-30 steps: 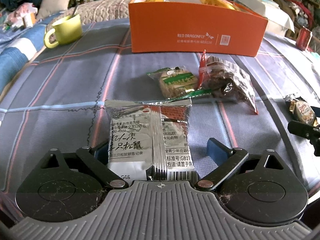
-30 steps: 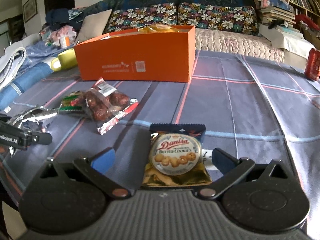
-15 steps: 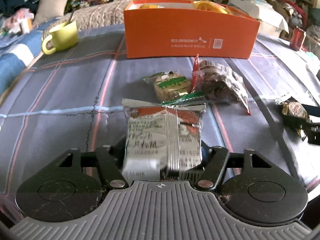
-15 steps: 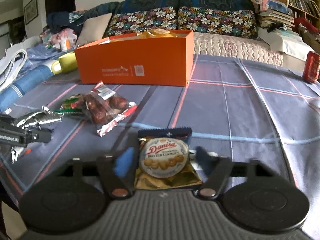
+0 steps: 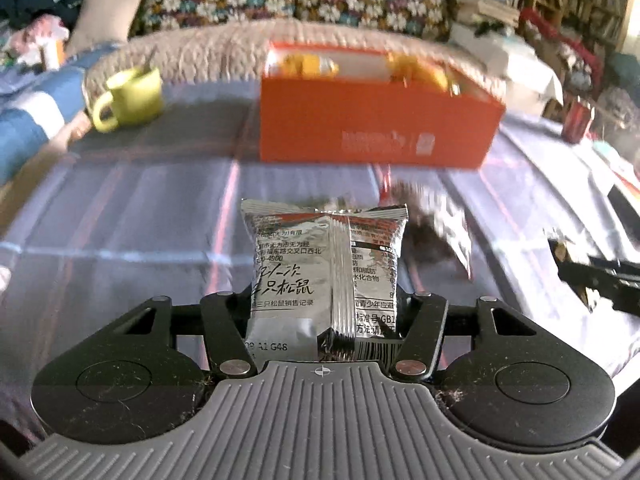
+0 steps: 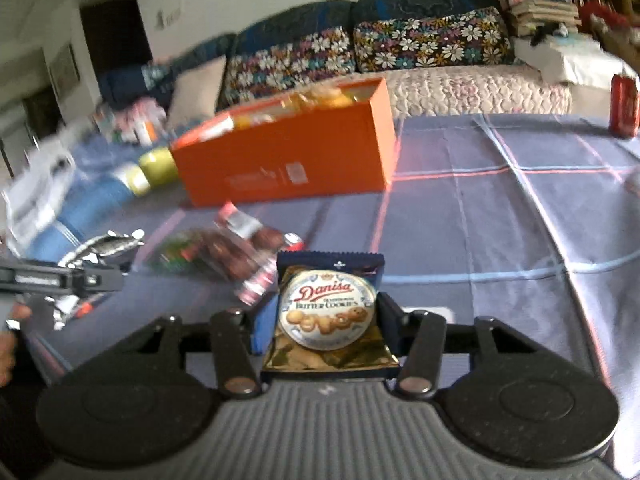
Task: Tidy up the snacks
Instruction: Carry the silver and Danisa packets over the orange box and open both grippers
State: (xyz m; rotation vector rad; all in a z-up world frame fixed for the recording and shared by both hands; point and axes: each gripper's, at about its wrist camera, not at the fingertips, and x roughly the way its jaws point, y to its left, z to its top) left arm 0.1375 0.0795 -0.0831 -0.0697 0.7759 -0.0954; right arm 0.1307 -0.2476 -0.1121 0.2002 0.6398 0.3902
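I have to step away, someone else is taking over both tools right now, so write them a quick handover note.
Left tool: jaws just closed on the silver snack packet, held off the cloth.
Right tool: jaws just closed on the Danisa cookie packet, also lifted.
Orange box stands ahead on the checked tablecloth, with some yellow packets already inside.
Still loose on the cloth: the clear bag of brown snacks and a green packet beside it.
Left to do: drop both held packets in the box, then fetch those two.
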